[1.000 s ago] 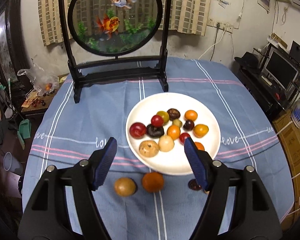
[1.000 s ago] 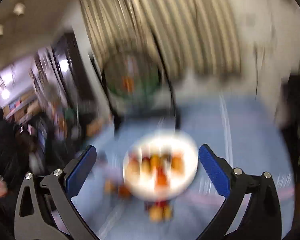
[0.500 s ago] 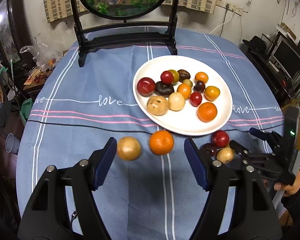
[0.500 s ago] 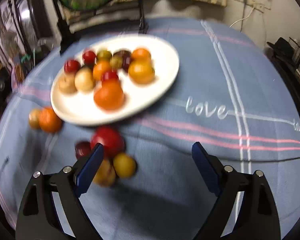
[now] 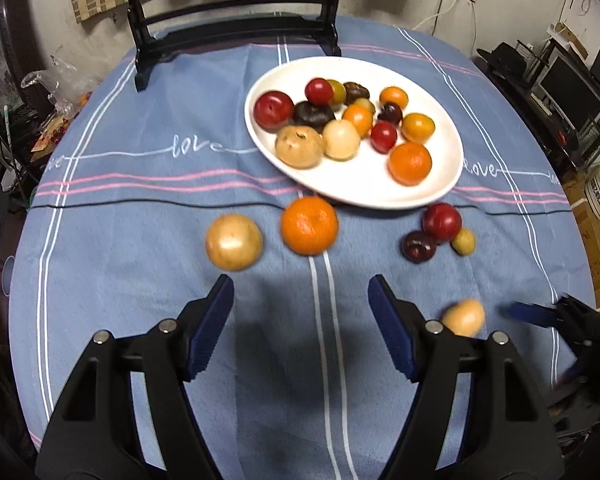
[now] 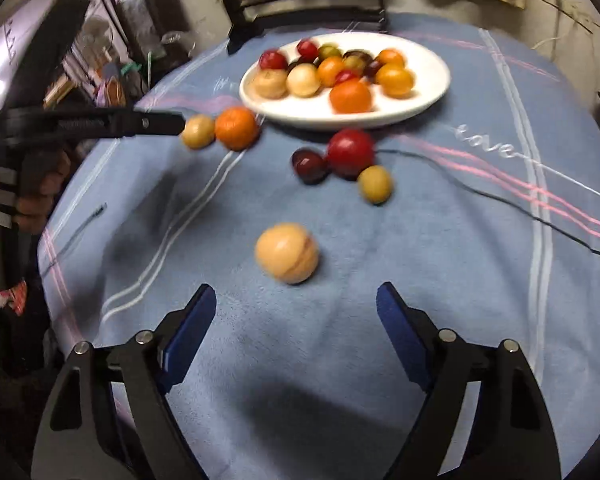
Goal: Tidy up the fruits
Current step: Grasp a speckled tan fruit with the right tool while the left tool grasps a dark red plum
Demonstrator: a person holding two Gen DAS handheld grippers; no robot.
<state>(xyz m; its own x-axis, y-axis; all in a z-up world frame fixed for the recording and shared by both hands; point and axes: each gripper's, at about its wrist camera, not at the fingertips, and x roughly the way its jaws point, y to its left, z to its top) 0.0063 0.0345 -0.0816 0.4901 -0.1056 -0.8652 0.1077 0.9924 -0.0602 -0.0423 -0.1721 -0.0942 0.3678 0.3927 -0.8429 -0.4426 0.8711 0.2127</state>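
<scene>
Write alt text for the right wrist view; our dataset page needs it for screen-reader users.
The open right gripper, its jaws just narrowed with nothing between them, points down at a pale peach-coloured fruit on a blue tablecloth. Beyond lie five more loose fruits and a white plate piled with fruit; the left gripper reaches in from the left.

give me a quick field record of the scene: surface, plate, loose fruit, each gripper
surface: blue tablecloth
plate: white, heaped with small fruit
loose fruit: orange, tan fruit, red plum, dark plum, small yellow fruit, peach
left gripper: open, empty, before the orange and the tan fruit
right gripper: open, jaws just been closing, empty, peach just ahead
</scene>
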